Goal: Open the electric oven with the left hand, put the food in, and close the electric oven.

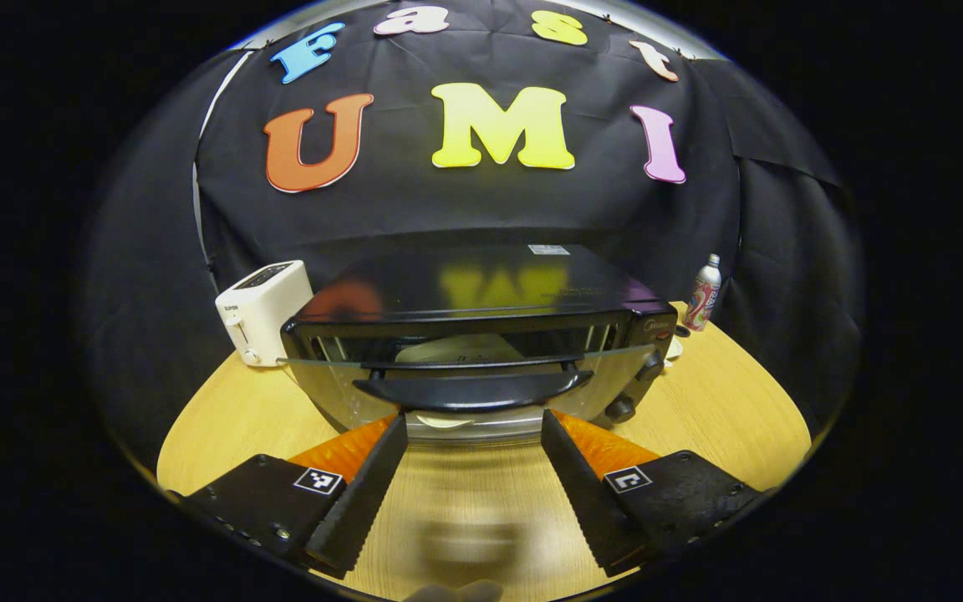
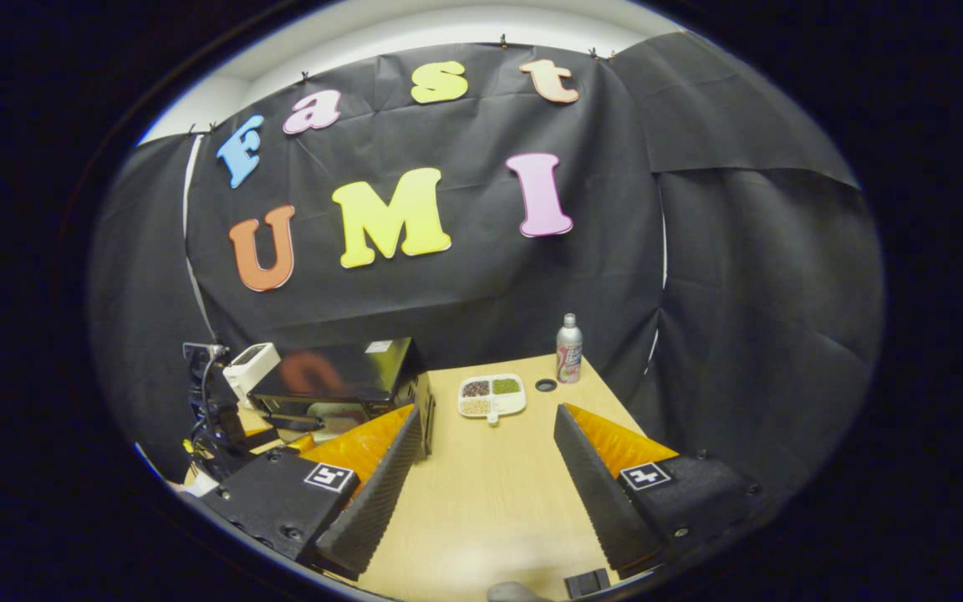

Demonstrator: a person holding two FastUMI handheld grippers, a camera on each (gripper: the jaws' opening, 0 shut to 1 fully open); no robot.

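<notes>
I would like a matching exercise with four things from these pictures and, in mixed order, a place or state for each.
Things:
1. black electric oven
2. white toaster
3. white divided food tray
4. slim metal can

Places or states:
a. near the table's back edge, by the cloth wall
b. glass door partly open
c. beside the oven's end
d. holds three foods

Pairs: 1-b, 2-c, 3-d, 4-a

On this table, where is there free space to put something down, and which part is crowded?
Bare wood lies in front of the food tray, between it and the right gripper. Another free patch is right of the oven, before the bottle. The far left is crowded: the toaster stands close beside the oven.
</notes>
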